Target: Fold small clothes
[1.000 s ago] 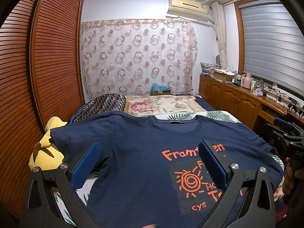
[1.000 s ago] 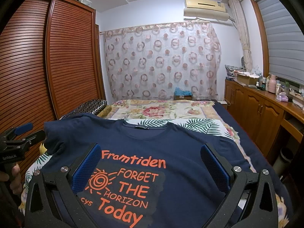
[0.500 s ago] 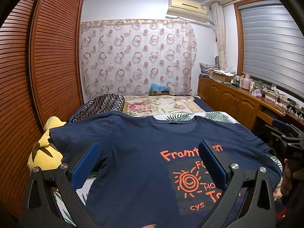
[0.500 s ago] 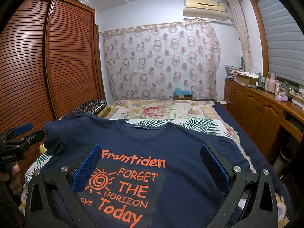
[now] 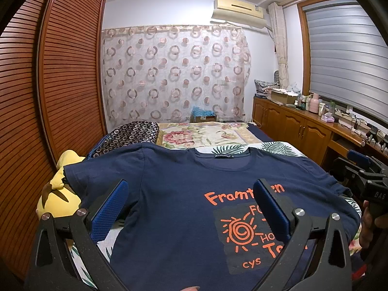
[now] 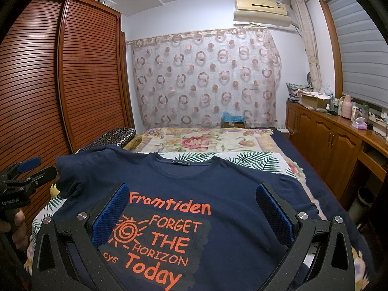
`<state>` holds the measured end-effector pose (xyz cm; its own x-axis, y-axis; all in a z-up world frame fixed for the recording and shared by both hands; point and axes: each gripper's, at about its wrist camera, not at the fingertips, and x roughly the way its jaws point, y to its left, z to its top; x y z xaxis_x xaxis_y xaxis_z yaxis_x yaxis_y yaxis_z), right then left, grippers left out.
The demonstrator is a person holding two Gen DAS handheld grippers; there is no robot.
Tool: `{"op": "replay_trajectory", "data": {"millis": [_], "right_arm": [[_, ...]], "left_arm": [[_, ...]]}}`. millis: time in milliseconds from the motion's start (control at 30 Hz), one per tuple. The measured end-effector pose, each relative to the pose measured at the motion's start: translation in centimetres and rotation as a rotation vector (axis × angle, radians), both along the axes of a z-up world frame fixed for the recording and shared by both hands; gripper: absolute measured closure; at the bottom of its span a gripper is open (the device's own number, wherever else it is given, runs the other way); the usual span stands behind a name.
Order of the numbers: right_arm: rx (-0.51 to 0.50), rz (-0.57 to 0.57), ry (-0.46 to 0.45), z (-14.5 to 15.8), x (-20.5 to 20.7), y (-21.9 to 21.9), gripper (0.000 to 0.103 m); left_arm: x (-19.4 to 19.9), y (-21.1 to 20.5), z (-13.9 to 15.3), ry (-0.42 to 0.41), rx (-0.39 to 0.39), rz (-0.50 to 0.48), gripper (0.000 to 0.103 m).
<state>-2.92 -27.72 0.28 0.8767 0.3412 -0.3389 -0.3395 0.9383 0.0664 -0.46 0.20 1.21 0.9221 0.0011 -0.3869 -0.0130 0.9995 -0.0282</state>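
A navy T-shirt [image 5: 174,206] with orange print lies spread flat, front up, on the bed, collar away from me; it also shows in the right wrist view [image 6: 232,194]. My left gripper [image 5: 191,208] is open and empty, held above the shirt's left half. My right gripper [image 6: 192,212] is open and empty above the shirt's chest print. The right gripper also shows at the right edge of the left wrist view [image 5: 363,169], and the left gripper at the left edge of the right wrist view [image 6: 24,174].
The bed [image 6: 201,140] carries a floral cover and a leaf-print sheet. A yellow plush toy [image 5: 60,194] and a dark patterned cushion [image 5: 131,131] lie at the left. A slatted wardrobe [image 5: 48,84] stands left, a wooden cabinet [image 6: 334,145] right.
The view of the left gripper has shifted very slightly; the shirt and both grippers stay as they were.
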Motion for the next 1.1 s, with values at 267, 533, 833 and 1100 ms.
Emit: {"op": "replay_trajectory", "data": {"millis": [267, 533, 833, 1100], "right_arm": [[0.001, 0.0, -0.001, 0.0, 0.0, -0.02, 0.0], [0.002, 0.0, -0.002, 0.0, -0.02, -0.04, 0.0], [0.001, 0.002, -0.005, 0.08, -0.07, -0.06, 0.0], [-0.001, 0.003, -0.004, 0.1, -0.07, 0.01, 0.0]], "left_arm": [[-0.05, 0.03, 0.08, -0.001, 0.0, 0.0, 0.0], [0.0, -0.13, -0.11, -0.002, 0.004, -0.001, 0.0], [-0.01, -0.17, -0.11, -0.002, 0.005, -0.001, 0.0], [-0.06, -0.13, 0.01, -0.002, 0.005, 0.0, 0.0]]}}
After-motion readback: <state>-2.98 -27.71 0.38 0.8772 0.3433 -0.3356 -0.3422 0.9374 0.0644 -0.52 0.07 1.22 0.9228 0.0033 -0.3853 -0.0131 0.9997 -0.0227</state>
